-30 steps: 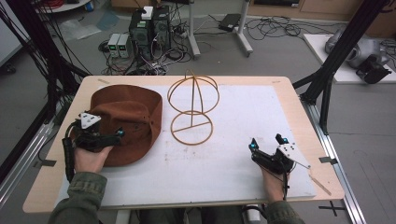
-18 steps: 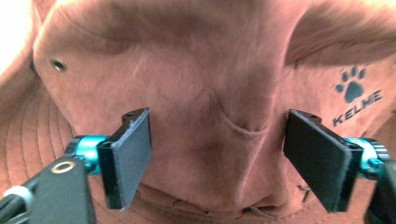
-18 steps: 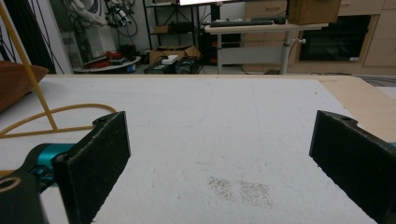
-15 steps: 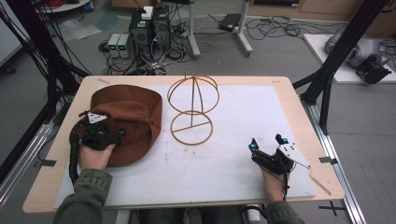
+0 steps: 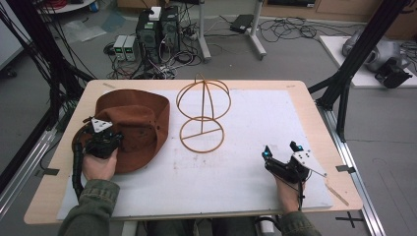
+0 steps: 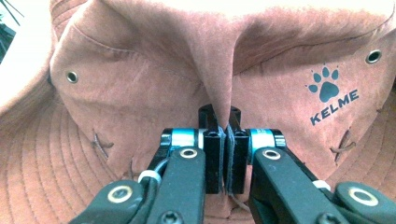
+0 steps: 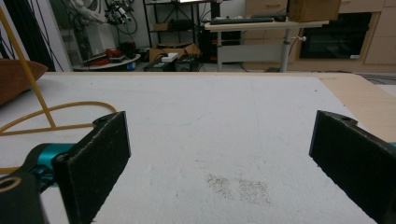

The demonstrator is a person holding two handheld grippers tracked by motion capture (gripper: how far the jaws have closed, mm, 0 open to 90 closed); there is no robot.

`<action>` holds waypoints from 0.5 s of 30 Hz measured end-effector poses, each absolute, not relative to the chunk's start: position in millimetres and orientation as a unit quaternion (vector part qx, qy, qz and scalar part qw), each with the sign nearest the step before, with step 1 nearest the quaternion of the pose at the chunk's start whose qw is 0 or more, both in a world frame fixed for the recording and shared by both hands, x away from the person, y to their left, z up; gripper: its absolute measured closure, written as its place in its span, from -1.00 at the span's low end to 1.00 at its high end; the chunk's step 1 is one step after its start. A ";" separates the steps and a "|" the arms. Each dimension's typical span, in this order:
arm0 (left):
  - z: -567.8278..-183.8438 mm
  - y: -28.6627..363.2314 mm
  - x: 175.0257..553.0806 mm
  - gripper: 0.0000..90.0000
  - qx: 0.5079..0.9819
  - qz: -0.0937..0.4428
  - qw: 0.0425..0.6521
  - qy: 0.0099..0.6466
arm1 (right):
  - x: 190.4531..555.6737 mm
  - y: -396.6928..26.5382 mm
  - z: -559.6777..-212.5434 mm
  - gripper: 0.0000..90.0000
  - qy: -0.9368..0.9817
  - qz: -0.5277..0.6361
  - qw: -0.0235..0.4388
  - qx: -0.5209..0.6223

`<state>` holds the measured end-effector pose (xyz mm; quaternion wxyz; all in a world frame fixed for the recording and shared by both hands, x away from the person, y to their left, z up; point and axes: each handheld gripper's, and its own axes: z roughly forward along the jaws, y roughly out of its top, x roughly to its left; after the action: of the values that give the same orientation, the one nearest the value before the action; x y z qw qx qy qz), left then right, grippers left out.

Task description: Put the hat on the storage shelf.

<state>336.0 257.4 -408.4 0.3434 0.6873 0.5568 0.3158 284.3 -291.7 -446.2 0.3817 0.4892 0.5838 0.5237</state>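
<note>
High view: a wooden table (image 5: 314,113) covered by a white mat (image 5: 255,128). A brown hat (image 5: 142,123) lies on the mat's left part, with a yellow wire hat stand (image 5: 202,115) just beside it on its right. The left gripper (image 5: 102,140) rests on the near part of the hat, and the hand behind it hides part of the brim. The right gripper (image 5: 281,156) sits well apart, low at the mat's near right; its jaw gap is hard to judge from here.

Left gripper view: the left gripper (image 6: 225,156) has its jaws pressed together on a raised fold of the hat (image 6: 140,79), the cloth pinched up between them. A paw print logo (image 6: 332,93) reading KELME sits at right. The hat's edges are cut off by the frame.

Right gripper view: the right gripper (image 7: 219,154) has its jaws spread wide over bare mat (image 7: 224,121), holding nothing. At left, part of the stand (image 7: 37,105) and a sliver of hat (image 7: 16,77) are cut off.
</note>
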 end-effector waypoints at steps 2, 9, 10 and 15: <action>-407.6 258.5 334.4 0.96 0.689 0.320 0.343 0.553 | 284.4 -291.7 -446.2 -0.90 0.585 0.524 0.383 0.487; -398.3 262.2 322.5 0.96 0.670 0.347 0.372 0.541 | 283.1 -292.0 -445.9 -0.90 0.584 0.524 0.382 0.488; -397.1 262.2 319.6 0.96 0.666 0.355 0.377 0.538 | 283.1 -292.0 -445.9 -0.90 0.584 0.524 0.382 0.488; -389.4 262.5 303.3 0.96 0.642 0.402 0.404 0.513 | 281.3 -292.5 -445.3 -0.90 0.583 0.526 0.382 0.487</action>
<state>303.3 262.5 -389.4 0.4037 0.6421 0.5129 0.4020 281.3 -292.5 -445.3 0.3821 0.4873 0.5833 0.5256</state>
